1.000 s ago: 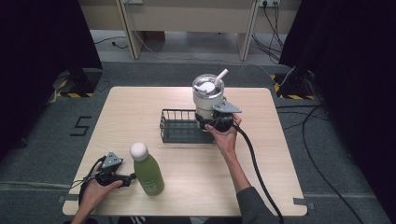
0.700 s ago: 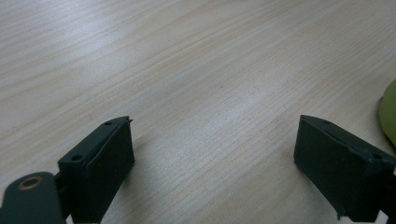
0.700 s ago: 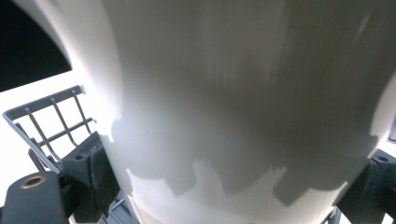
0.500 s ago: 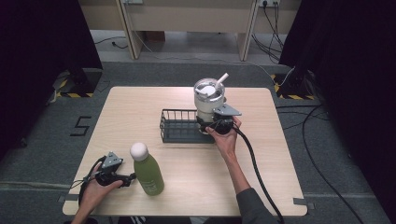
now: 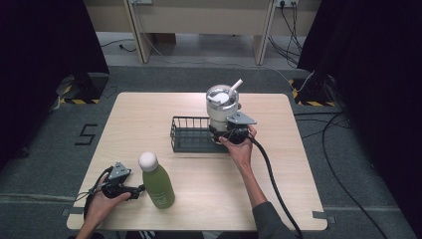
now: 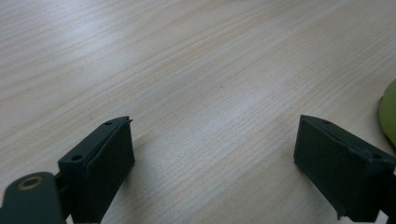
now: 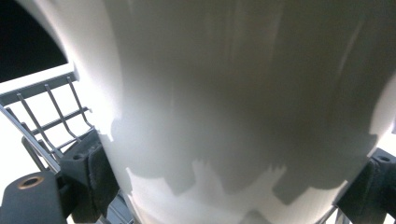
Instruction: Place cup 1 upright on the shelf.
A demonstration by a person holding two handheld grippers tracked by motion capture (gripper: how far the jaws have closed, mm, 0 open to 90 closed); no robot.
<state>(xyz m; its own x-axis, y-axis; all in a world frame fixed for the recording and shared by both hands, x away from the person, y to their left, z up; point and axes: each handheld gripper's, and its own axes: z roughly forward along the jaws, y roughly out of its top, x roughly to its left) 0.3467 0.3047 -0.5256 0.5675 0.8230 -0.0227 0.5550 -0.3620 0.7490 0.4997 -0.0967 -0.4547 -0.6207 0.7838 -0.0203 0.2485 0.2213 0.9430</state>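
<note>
Left gripper (image 5: 135, 190) rests on the table (image 5: 149, 119) just beside the green bottle (image 5: 157, 181), fingers (image 6: 100, 161) spread wide on nothing. Right gripper (image 5: 225, 136) has fingers (image 7: 91, 168) clamped on the white tumbler (image 5: 221, 107), upright at the right end of the black wire basket (image 5: 191, 134). Looks like the placing step; next move calls for confirming the base is seated, then releasing and backing off without tipping it.
</note>
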